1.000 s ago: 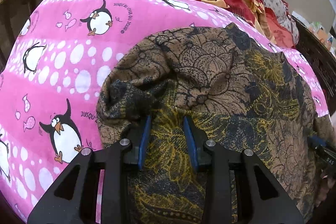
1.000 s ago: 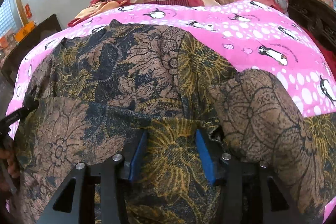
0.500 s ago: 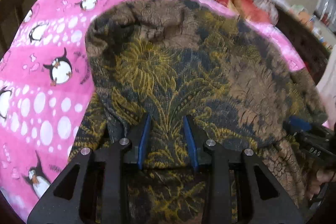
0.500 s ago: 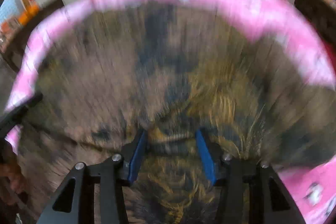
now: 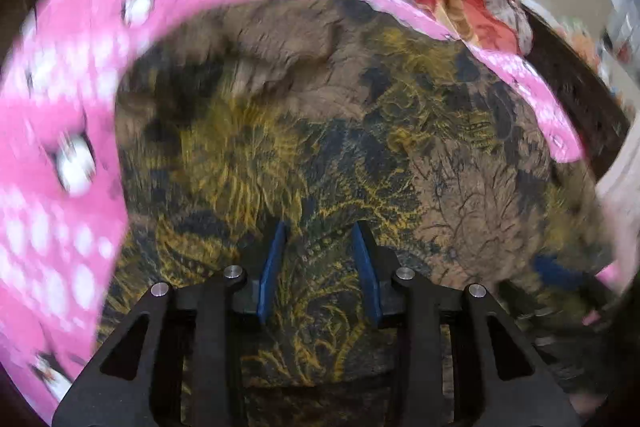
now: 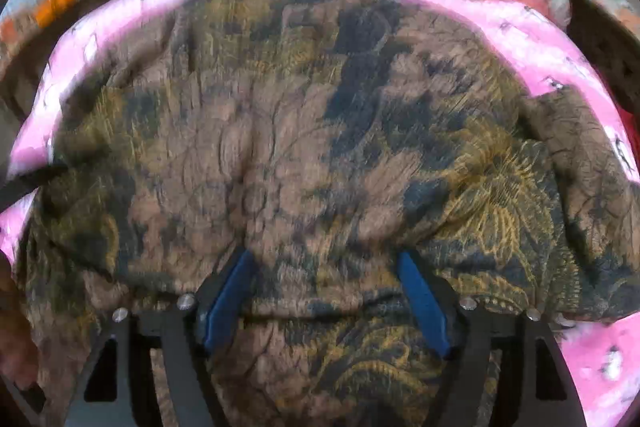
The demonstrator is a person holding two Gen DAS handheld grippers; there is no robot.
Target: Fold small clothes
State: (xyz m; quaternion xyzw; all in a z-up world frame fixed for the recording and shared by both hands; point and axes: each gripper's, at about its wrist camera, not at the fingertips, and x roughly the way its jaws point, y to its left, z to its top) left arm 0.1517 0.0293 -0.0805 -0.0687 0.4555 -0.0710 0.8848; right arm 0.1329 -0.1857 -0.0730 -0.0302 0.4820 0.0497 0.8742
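Having widened since half a second ago, the right gripper (image 6: 326,283) is standing open, releasing the folded patterned garment (image 6: 304,131) onto the pink penguin sheet (image 6: 552,63), while the left gripper (image 5: 318,259) is staying narrowly set over cloth, probably steadying the fold's edge.
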